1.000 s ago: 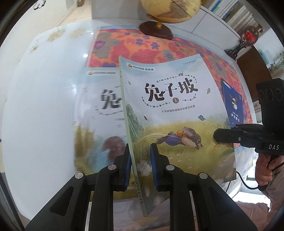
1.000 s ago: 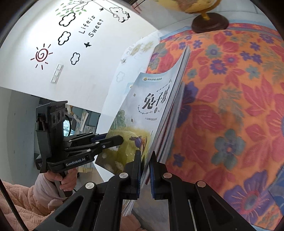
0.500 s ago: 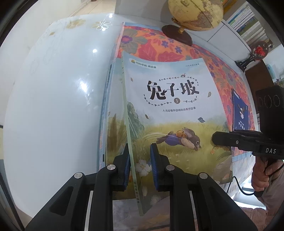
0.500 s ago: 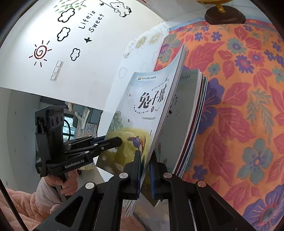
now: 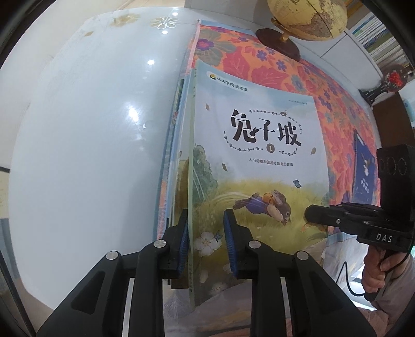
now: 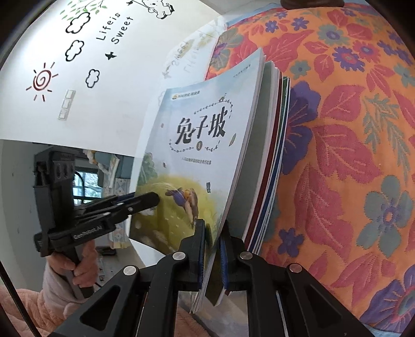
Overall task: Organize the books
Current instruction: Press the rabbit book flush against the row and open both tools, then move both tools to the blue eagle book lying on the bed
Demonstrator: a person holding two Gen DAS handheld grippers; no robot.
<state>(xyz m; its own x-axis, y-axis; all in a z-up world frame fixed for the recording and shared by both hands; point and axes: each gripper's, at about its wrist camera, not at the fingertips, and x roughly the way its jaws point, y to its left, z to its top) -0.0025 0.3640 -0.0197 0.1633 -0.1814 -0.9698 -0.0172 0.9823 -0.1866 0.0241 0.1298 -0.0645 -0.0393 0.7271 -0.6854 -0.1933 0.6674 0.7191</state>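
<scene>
A thin book (image 5: 259, 145) with a pale blue cover, a black title and a running rabbit hangs tilted just over a stack of books (image 6: 272, 181) lying on the floral cloth (image 6: 350, 129). The book's spine edge sits between the jaws of my left gripper (image 5: 205, 228), which are opening. One pad is against the spine and the other stands slightly off the cover. My right gripper (image 6: 212, 233) is shut on the book's (image 6: 202, 145) near corner at the page side. Each gripper shows in the other's view, at the cover's edge.
The glossy white table (image 5: 77, 155) spreads left of the cloth. A globe (image 5: 308, 18) on a dark wooden base stands at the cloth's far end. A dark blue book (image 5: 365, 173) lies on the cloth to the right. A red flower ornament (image 5: 394, 77) stands beyond it.
The book has swung across and down until it lines up over the stack, hiding the matching cover that showed at its left. The left jaws stand slightly wider.
</scene>
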